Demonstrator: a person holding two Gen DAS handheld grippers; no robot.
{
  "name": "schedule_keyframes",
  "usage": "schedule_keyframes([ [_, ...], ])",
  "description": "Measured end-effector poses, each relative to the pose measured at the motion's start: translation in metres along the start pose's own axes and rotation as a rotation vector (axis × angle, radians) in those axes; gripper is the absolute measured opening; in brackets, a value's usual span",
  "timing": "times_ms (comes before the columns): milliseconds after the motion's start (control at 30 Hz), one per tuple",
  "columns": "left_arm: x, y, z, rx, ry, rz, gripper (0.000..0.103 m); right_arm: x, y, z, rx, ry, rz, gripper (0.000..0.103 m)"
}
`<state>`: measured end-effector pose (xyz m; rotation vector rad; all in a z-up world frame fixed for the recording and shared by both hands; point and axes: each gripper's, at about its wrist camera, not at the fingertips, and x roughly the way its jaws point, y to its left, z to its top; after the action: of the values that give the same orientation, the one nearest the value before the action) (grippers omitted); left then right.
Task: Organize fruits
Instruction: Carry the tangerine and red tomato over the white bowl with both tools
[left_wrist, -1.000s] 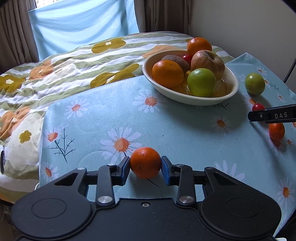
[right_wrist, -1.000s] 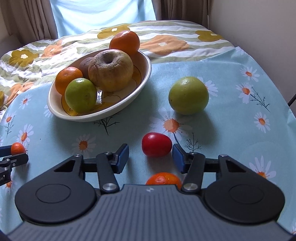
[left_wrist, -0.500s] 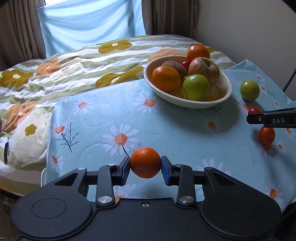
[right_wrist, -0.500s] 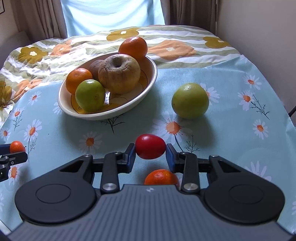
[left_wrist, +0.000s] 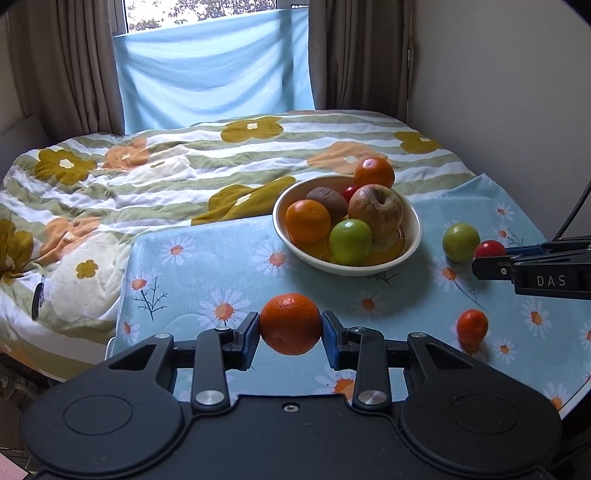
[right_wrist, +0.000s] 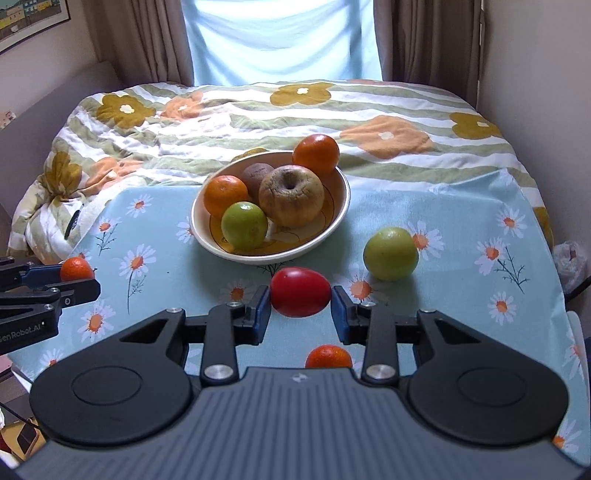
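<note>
My left gripper (left_wrist: 290, 334) is shut on an orange (left_wrist: 290, 323) and holds it above the daisy cloth; the orange also shows in the right wrist view (right_wrist: 75, 268). My right gripper (right_wrist: 300, 308) is shut on a red tomato (right_wrist: 300, 291), raised above the cloth, also in the left wrist view (left_wrist: 489, 249). The cream bowl (left_wrist: 412, 236) (right_wrist: 341, 206) holds oranges, a green fruit, a wrinkled apple and a brown fruit. A green fruit (right_wrist: 390, 253) (left_wrist: 460, 242) lies right of the bowl. A small orange (left_wrist: 471, 326) (right_wrist: 328, 357) lies on the cloth near the front.
The blue daisy cloth (left_wrist: 207, 273) covers the near surface; a striped flowered blanket (left_wrist: 166, 173) lies behind it. A wall (left_wrist: 517, 92) stands on the right, curtains (right_wrist: 140, 40) and a window at the back. The cloth's left edge (left_wrist: 123, 295) drops off.
Both grippers have risen and pulled back. The left one lifted the orange off the cloth. The right one closed on the tomato and lifted it.
</note>
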<state>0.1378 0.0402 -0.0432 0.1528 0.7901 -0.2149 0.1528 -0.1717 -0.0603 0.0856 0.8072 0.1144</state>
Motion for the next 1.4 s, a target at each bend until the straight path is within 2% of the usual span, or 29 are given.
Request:
schedule_keyframes([
  [300, -0.025, -0.03, 0.028, -0.012, -0.069, 0.056, 0.039, -0.033, -0.016, 0.035, -0.086, -0.048, 0.069, 0.05],
  [533, -0.016, -0.036, 0.054, -0.011, -0.095, 0.057, 0.039, -0.033, -0.021, 0.06, -0.13, -0.074, 0.095, 0.05],
  [900, 0.049, -0.019, 0.105, 0.034, -0.077, 0.009, 0.039, 0.016, -0.012, 0.106, -0.118, -0.071, 0.085, 0.05],
  [1400, 0.163, 0.007, 0.142, 0.082, 0.05, -0.066, 0.039, 0.108, -0.002, 0.165, -0.067, -0.033, 0.05, 0.05],
])
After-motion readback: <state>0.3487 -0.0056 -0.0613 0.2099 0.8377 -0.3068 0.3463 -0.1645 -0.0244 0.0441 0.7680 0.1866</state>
